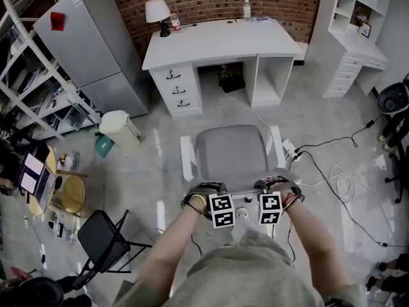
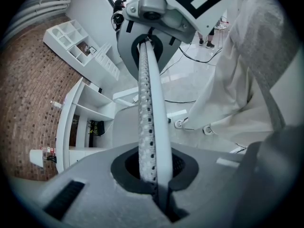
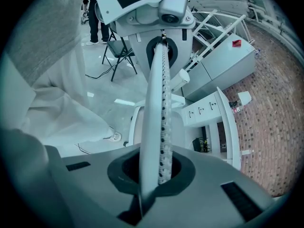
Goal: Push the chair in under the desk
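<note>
The chair point(image 1: 231, 152) has a grey seat and white armrests. It stands on the floor in front of the white desk point(image 1: 220, 43), facing the desk's open knee space, with a gap between them. I stand behind the backrest with both hands at its top edge. My left gripper point(image 1: 233, 211) and right gripper point(image 1: 255, 210) sit just behind that edge and point at each other. Both are shut, and their thin jaws meet tip to tip with nothing seen between them. The left gripper view shows the left gripper point(image 2: 151, 108) in line with the other gripper, and the seat point(image 2: 124, 127) beyond. The right gripper view shows the right gripper point(image 3: 159, 103) the same way.
A lamp point(image 1: 156, 11) and bottles stand on the desk. A grey fridge point(image 1: 89, 50) and a white bin point(image 1: 118, 125) are to the left, and a black folding chair point(image 1: 102, 238) is at the near left. Cables point(image 1: 332, 171) and a power strip point(image 1: 291, 151) lie right of the chair. A white shelf unit point(image 1: 358, 37) stands at the far right.
</note>
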Available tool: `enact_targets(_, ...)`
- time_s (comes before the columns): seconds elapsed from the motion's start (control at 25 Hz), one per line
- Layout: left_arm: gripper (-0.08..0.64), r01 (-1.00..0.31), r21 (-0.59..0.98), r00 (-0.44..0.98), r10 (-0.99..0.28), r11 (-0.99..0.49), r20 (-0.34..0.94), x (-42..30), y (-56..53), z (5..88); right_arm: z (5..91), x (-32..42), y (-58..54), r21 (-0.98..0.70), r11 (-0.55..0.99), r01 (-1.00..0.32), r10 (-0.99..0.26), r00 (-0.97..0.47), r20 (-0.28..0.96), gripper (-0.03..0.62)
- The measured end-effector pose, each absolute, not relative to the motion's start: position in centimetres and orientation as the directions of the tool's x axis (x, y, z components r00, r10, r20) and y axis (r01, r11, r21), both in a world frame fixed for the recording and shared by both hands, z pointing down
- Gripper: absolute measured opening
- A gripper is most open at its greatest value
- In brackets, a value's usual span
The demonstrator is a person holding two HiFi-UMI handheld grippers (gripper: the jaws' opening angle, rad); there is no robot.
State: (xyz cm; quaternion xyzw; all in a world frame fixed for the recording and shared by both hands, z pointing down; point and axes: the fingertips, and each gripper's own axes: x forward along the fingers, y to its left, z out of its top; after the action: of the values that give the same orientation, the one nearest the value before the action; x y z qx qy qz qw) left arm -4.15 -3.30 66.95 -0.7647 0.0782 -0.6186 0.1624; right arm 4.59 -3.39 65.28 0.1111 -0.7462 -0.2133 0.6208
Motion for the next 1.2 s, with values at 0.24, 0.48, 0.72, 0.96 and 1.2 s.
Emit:
enact_targets(0.24,0.012,0.071,-0.345,0.220,-0.323,-0.936,0.921,-3.8,-4.8,66.7,65.1,5.0,-5.0,0.448,0.888,0.106,-0.422,-0.203,0.884,0.009)
enact_targets(0.48,0.012,0.065,-0.346,0.219,-0.325,-0.936,0.920,-3.7,-6.0,66.8,65.3,5.1,-6.3,0.443,0.890,0.109,-0.417,-0.201,0.886,0.009)
enact_targets(0.72,0.012,0.057,-0.346,0.212,-0.327,-0.936,0.921,-3.4,-7.4,66.8,65.3,5.5,-7.8,0.450,0.885,0.118,-0.422,-0.205,0.883,0.009)
enact_targets(0.96,0.012,0.049,-0.348,0.208,-0.331,-0.936,0.920,-3.0,-8.9,67.0,65.5,5.9,-9.4,0.450,0.884,0.124,-0.421,-0.206,0.883,0.009)
enact_targets(1.2,0.012,0.041,-0.344,0.204,-0.329,-0.938,0.922,-2.7,-10.4,66.9,65.4,6.2,-10.9,0.454,0.881,0.133,-0.422,-0.212,0.881,0.009)
